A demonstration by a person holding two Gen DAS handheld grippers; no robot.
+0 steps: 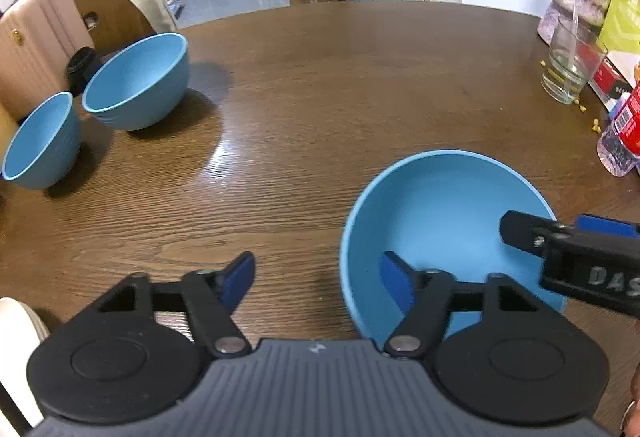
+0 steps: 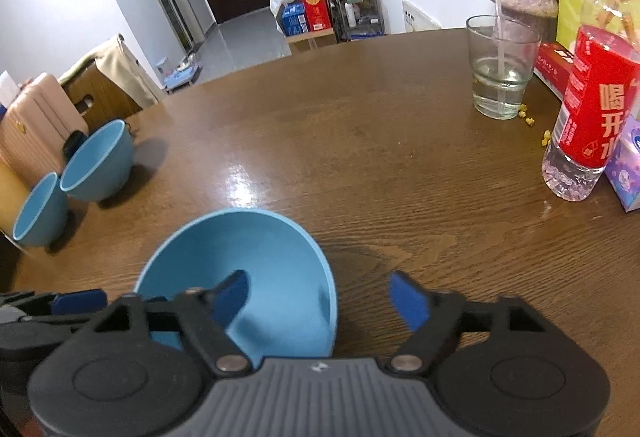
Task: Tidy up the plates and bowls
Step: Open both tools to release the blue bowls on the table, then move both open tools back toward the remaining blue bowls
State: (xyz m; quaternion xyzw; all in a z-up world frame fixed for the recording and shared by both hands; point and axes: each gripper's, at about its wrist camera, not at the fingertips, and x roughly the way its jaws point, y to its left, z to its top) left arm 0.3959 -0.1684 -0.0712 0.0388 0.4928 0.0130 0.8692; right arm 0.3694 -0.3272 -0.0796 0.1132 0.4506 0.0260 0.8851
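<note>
Right wrist: near bowl [image 2: 256, 269] tilts, opening toward tool [image 2: 320, 301].

Home: dining table [image 2: 360, 165], suitcase [image 2: 36, 125]

Both wrist cams low, fwd over table [image 1: 320, 77]; share near bowl [image 1: 436, 221].

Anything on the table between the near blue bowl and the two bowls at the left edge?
Nothing visible. Between the near blue bowl and the two blue bowls at the left edge there is only bare wooden table. The glass and red-labelled bottle stand off to the right.
</note>
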